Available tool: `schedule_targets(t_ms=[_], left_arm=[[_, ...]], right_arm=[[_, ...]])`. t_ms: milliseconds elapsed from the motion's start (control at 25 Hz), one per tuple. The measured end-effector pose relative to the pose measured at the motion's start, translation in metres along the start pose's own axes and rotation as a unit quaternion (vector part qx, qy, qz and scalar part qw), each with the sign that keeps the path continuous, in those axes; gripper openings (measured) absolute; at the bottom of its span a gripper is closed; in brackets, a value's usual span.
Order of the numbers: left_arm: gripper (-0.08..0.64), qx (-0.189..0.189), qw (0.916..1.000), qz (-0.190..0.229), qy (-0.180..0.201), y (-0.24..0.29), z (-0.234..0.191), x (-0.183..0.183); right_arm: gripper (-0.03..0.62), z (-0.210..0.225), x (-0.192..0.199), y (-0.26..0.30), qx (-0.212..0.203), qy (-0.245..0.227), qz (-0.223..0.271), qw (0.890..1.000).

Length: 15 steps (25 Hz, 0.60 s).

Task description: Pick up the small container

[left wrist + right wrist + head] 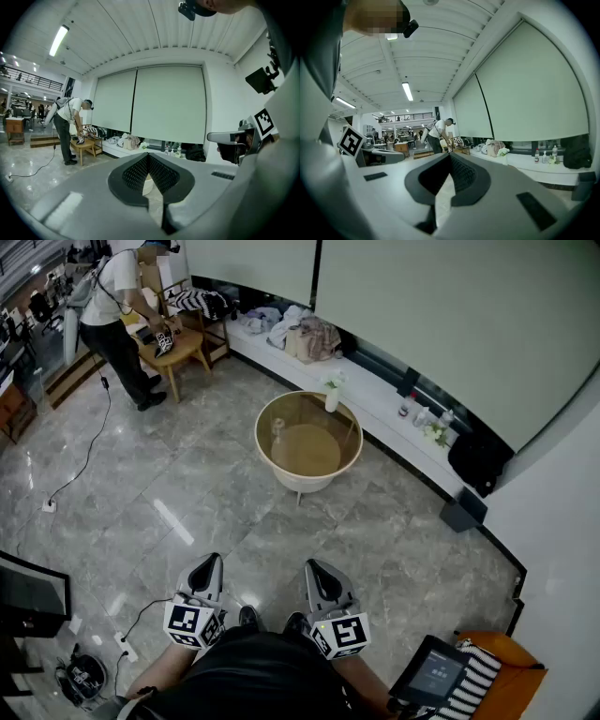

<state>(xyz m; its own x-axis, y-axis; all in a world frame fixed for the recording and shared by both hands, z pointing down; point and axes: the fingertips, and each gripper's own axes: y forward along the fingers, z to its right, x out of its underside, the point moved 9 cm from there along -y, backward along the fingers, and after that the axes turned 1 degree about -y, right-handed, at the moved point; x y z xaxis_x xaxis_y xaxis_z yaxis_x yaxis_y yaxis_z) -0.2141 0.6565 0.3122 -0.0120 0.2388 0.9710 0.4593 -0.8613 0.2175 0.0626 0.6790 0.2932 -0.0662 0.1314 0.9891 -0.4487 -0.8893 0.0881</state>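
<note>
A round glass-topped table [353, 448] with a cream rim stands mid-floor in the head view. On its left side sits a small clear container [277, 428], and a white vase with flowers [332, 397] stands at its far edge. My left gripper [214, 562] and right gripper [311, 567] are held low, close to my body and well short of the table, both pointing toward it. The left gripper [148, 156] has its jaws meeting at the tips, holding nothing. My right gripper [450, 155] looks the same, shut and empty. A strip of the cream table [147, 185] shows between the left jaws.
A person [117, 310] bends over a wooden stool [176, 351] at the far left. A white ledge [375, 395] along the wall carries clothes, bottles and a black bag [479, 460]. A cable [86, 451] trails across the grey floor. A tablet [433, 671] lies on an orange seat [511, 685].
</note>
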Motion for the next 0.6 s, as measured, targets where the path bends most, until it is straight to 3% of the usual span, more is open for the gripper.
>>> schedule_targets(t_ms=[440,600], left_arm=[[0.003,-0.02,0.9998,0.005,0.001,0.003,0.023,-0.004],[0.003,-0.025,0.9983,0.009,-0.052,0.017,0.036,-0.001]], right_arm=[[0.006,0.025,0.009,-0.011,-0.01,0.032,-0.001,0.999],[0.006,0.055,0.011,-0.013,-0.007,0.031,0.008,0.999]])
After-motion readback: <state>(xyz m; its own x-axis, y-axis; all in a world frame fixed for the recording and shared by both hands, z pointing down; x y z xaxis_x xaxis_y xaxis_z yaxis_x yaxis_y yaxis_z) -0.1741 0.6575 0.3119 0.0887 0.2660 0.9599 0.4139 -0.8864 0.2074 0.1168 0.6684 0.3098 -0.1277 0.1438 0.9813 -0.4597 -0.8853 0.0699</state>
